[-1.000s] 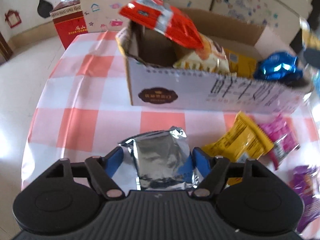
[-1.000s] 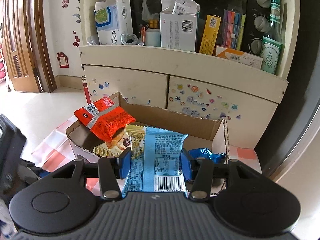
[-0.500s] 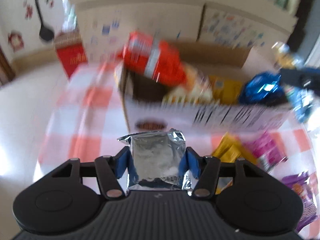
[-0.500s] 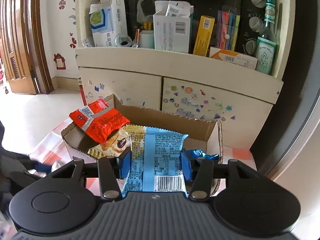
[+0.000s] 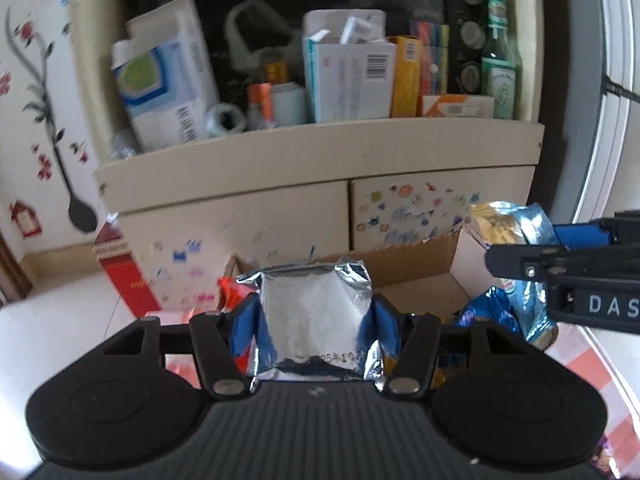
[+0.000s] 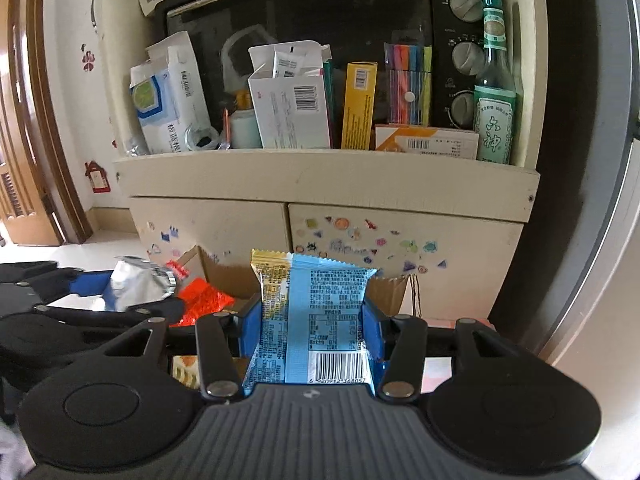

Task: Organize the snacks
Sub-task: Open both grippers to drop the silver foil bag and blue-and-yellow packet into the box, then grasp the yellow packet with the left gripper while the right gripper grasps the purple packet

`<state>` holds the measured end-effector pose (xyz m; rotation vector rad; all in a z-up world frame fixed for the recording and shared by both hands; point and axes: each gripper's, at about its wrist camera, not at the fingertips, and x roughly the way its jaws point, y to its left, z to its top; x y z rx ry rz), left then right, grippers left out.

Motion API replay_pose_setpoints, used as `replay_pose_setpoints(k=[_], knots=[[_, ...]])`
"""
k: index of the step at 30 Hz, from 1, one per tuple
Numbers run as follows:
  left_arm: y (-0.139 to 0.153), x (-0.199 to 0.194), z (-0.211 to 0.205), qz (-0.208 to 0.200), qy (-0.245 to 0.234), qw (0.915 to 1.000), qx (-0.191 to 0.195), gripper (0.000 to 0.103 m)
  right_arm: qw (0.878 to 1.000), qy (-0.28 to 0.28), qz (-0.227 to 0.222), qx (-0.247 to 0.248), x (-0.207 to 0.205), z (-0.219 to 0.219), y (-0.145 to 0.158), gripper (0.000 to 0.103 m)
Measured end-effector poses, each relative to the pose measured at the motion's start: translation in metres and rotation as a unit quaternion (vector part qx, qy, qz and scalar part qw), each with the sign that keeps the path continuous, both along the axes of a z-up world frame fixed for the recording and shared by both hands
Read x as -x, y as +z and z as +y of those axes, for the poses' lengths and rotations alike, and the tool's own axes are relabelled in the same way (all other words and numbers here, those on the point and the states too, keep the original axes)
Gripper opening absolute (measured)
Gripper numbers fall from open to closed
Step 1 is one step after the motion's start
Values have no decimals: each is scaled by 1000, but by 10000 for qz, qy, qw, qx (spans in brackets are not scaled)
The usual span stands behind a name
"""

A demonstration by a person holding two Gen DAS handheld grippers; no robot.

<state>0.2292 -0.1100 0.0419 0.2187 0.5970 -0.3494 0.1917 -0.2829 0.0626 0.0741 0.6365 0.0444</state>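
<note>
I see a cream cabinet (image 6: 328, 178) ahead, two lower doors covered in small coloured stickers (image 6: 360, 240). On its open shelf sits a black toaster oven (image 6: 304, 20) with boxes, a marker pack (image 6: 408, 80) and a green glass bottle (image 6: 494, 92) crowded in front. The white wall (image 5: 36, 120) on my left has flower decals and a little red house sticker (image 6: 96, 176). A brown wooden door (image 6: 24, 140) stands far left. The pale tiled floor (image 6: 80, 248) looks glossy under bright daylight. A red box (image 5: 120, 272) stands by the cabinet's foot.

The right tool (image 6: 312, 322) clamps a blue snack packet (image 6: 320, 320) upright before the cardboard box (image 6: 224, 276).
</note>
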Motion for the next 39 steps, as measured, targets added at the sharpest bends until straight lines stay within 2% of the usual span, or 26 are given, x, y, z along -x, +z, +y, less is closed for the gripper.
replay_pose_setpoints(k=[5,8,11,16,25,33,36,39], knots=[[-12,-20,-13,-40,-199,9998,-87,60,9999,-109,51,-97,-15,2,-10,59],[-23,-26,-12,31,-6,9998,-215,67,9995,-312,105,25,-20,3,-18,73],[-22,-24,-6,67,35,9998,-184,71,9997,-220,62,-95,-20,3,-17,79],[-11,-13,-1,21,104,9997,-207,78,9999,-133,22,-29,-13,4,-8,80],[-12,15,8,272,-41,9990,-360,78,9991,244,238,251,15,3,1,80],[-18,47,9,368,-717,9944,-683,78,9937,771,619,533,45,-3,-3,81],[-25,54,11,483,-917,9913,-809,78,9889,1025,863,649,60,-6,-11,81],[-34,58,13,641,-993,9890,-889,78,9852,974,1199,744,72,-14,-22,81]])
